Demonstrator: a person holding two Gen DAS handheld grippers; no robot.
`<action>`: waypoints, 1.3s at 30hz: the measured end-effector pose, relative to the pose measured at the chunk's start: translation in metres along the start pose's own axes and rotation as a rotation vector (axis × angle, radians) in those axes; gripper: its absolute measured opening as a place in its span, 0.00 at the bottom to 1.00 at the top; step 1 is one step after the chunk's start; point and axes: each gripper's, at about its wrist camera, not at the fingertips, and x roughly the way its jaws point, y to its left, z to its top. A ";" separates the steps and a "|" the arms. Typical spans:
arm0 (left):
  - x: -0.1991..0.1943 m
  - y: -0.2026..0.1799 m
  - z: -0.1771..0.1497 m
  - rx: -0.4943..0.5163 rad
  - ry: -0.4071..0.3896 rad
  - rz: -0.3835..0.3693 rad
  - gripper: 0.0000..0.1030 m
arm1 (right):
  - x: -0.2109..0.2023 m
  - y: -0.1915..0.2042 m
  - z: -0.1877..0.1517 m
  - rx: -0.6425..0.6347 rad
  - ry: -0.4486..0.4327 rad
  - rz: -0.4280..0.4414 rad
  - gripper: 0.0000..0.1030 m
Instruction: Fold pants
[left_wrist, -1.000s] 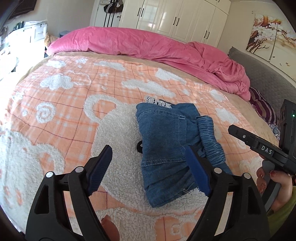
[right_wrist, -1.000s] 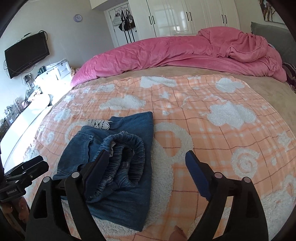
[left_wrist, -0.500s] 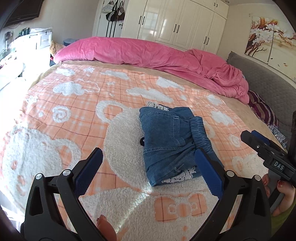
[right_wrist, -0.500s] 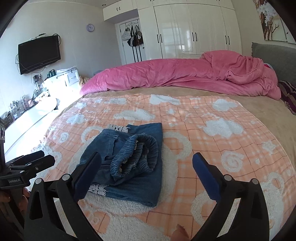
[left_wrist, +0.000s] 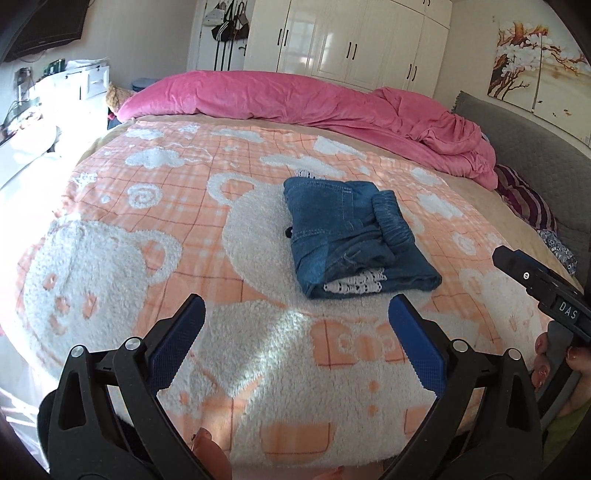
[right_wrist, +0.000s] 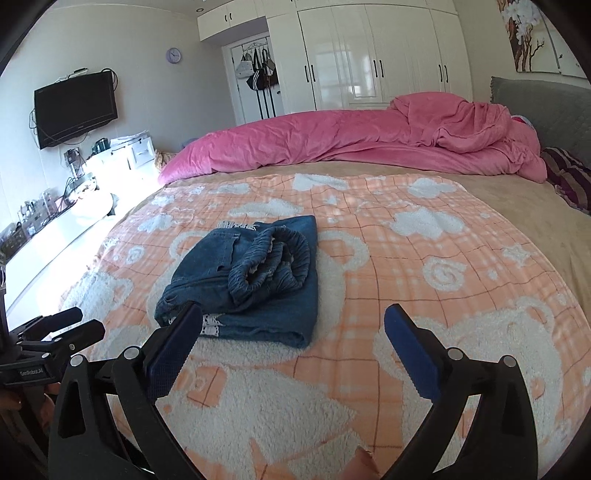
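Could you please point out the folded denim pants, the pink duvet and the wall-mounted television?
folded blue denim pants (left_wrist: 332, 225), left wrist view, top panel
crumpled pink duvet (right_wrist: 332, 144), right wrist view, middle
black wall-mounted television (right_wrist: 75, 107), right wrist view, screen

my pants (left_wrist: 347, 236) are blue denim with white lace trim. the blanket (left_wrist: 155, 221) is peach plaid with fluffy white bears and clouds. the duvet (right_wrist: 332, 144) is pink.

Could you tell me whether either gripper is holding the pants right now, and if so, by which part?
Nothing is held: the left gripper and right gripper are open, short of the folded pants.
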 end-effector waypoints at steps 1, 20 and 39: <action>0.000 -0.001 -0.004 0.003 0.009 -0.003 0.91 | -0.003 0.001 -0.004 -0.001 0.004 -0.001 0.96; 0.016 -0.006 -0.034 0.005 0.074 0.028 0.91 | 0.000 0.004 -0.040 -0.006 0.082 -0.043 0.96; 0.017 -0.007 -0.033 0.007 0.073 0.037 0.91 | 0.008 0.002 -0.043 0.004 0.110 -0.042 0.96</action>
